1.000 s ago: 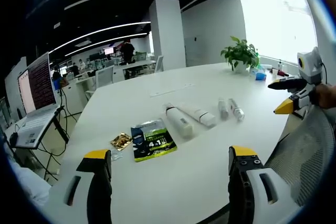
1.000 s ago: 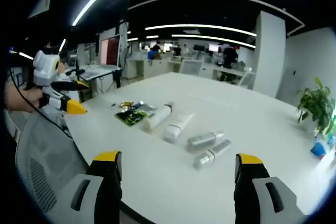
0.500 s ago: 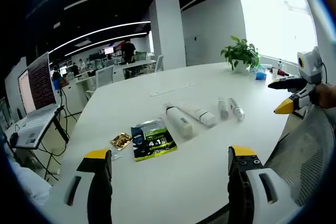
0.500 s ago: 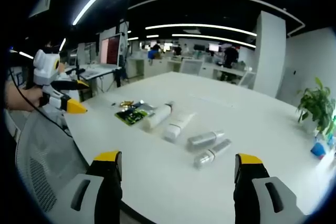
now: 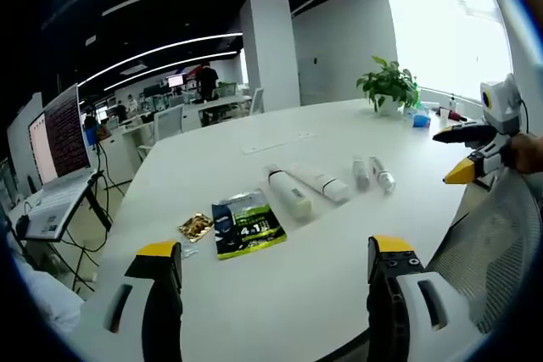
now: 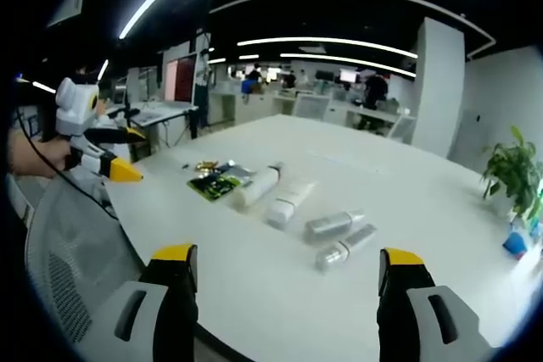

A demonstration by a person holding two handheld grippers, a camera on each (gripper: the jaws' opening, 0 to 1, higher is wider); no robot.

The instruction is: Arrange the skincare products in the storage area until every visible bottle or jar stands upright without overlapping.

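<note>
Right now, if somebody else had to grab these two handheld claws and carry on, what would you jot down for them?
Left gripper: open, empty, held above the near edge of the white table.
Right gripper: open, empty, also short of the products.
Four products lie on their sides mid-table: two white tubes side by side, and two small silver bottles next to them.
A green sachet and a small gold packet lie flat near the tubes.
Done: nothing; none stands upright.
Left: stand each tube and bottle upright, spaced apart, all kept in sight.
</note>
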